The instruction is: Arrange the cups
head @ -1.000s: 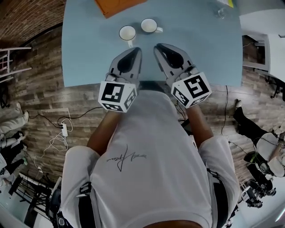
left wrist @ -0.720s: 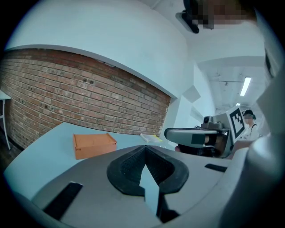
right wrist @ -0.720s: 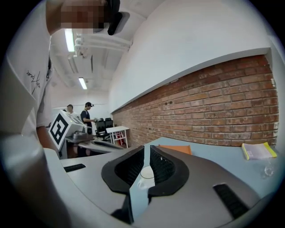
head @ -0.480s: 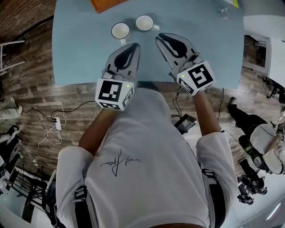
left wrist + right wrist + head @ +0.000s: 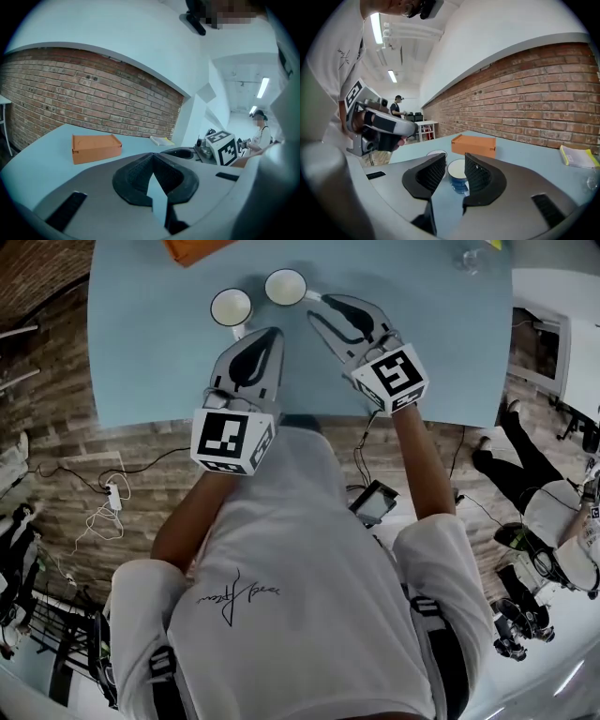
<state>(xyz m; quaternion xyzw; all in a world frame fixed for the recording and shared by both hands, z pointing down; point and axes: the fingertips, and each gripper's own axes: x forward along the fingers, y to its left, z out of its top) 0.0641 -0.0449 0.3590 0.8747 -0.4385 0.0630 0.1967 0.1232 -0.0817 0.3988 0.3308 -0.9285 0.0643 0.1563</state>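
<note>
Two white-lined cups stand side by side at the far middle of the light blue table (image 5: pixel 441 352): a left cup (image 5: pixel 232 307) and a right cup (image 5: pixel 286 286) with its handle turned to the right. My right gripper (image 5: pixel 321 307) has just been opening and stands open, its tips close to that handle. In the right gripper view the blue-sided right cup (image 5: pixel 458 174) shows through the gap of my right gripper (image 5: pixel 453 162), just beyond the tips, not gripped; the left cup (image 5: pixel 436 153) peeks past the left jaw. My left gripper (image 5: pixel 269 333) is shut and empty, just short of the left cup.
An orange box (image 5: pixel 192 247) (image 5: pixel 95 147) (image 5: pixel 473 144) lies behind the cups. A small glass (image 5: pixel 468 262) and a yellow pad (image 5: pixel 580 157) are at the far right of the table. Cables and seated people are on the wooden floor either side.
Both grippers have moved forward over the table toward the cups. The right gripper went further, reaching the right cup's handle, and its jaws have parted.
</note>
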